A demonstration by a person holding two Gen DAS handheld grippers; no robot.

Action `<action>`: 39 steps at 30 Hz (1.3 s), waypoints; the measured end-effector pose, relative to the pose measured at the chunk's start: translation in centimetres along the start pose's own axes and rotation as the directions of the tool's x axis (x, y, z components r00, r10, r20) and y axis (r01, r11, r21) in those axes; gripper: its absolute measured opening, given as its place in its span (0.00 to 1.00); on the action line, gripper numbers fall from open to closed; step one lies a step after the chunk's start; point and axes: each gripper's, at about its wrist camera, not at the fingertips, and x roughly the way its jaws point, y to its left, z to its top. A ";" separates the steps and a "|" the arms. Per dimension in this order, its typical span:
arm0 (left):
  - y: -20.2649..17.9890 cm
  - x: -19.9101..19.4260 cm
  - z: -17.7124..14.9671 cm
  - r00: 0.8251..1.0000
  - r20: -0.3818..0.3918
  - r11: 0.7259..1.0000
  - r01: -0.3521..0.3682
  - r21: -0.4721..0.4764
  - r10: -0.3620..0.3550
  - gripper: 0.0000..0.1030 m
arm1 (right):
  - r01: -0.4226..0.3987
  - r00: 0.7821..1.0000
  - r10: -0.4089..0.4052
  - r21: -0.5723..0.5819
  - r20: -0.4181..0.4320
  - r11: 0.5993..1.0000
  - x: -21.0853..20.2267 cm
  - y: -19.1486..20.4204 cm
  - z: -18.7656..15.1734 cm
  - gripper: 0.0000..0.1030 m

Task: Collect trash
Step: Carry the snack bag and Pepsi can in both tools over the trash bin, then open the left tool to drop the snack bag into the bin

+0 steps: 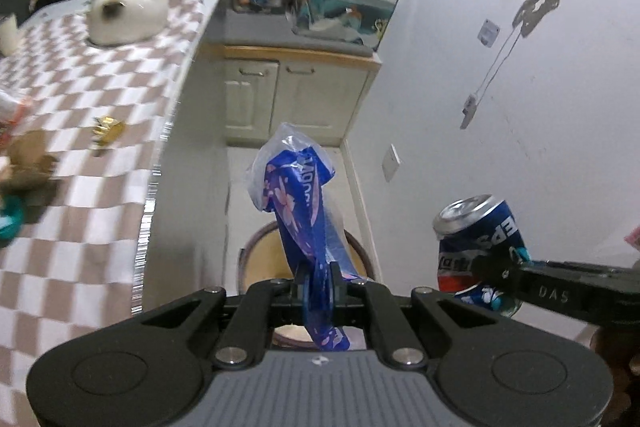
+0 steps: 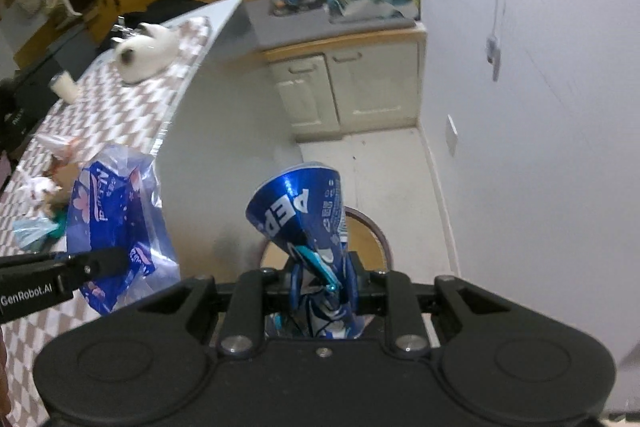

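My left gripper point(image 1: 318, 277) is shut on a blue plastic wrapper point(image 1: 298, 195) with pink flowers, held in the air beside the table's edge. The wrapper also shows in the right wrist view point(image 2: 116, 223). My right gripper point(image 2: 326, 277) is shut on a crushed blue Pepsi can point(image 2: 308, 215), also seen at the right of the left wrist view point(image 1: 480, 239). Both hang above a round bin point(image 1: 264, 259) on the floor, whose brown rim also shows behind the can point(image 2: 372, 227). More trash lies on the checked table: a gold wrapper point(image 1: 107, 131) and crumpled scraps point(image 2: 44, 187).
The checked table point(image 1: 80, 107) stands to the left, with a white cat figure point(image 1: 126, 13) and a cup point(image 2: 64, 87) on it. A cream cabinet point(image 1: 296, 99) with cluttered top stands ahead. A white wall point(image 1: 500, 107) runs along the right.
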 end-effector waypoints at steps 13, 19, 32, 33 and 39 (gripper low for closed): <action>-2.0 13.7 0.5 0.991 -0.116 0.990 0.046 -0.130 -0.061 0.08 | 0.025 0.992 -0.027 -0.015 -0.126 1.000 9.7 -5.7 2.1 0.23; -0.4 21.3 -1.3 0.976 -0.213 0.991 0.027 -0.129 -0.054 0.08 | 0.017 0.983 -0.013 0.022 -0.185 1.000 15.0 -7.0 0.8 0.23; 1.6 36.6 -3.6 0.929 -0.354 0.992 0.078 -0.102 -0.109 0.14 | 0.052 0.967 -0.022 0.114 -0.254 0.992 24.7 -8.9 -1.1 0.23; 1.7 37.4 -3.4 0.931 -0.350 0.992 0.077 -0.096 -0.106 0.33 | 0.054 0.966 -0.022 0.118 -0.256 0.992 24.9 -8.9 -1.0 0.23; 2.7 39.8 -3.1 0.910 -0.414 1.000 0.019 -0.018 -0.025 0.60 | 0.063 0.962 -0.025 0.129 -0.274 0.990 26.7 -8.8 -0.8 0.23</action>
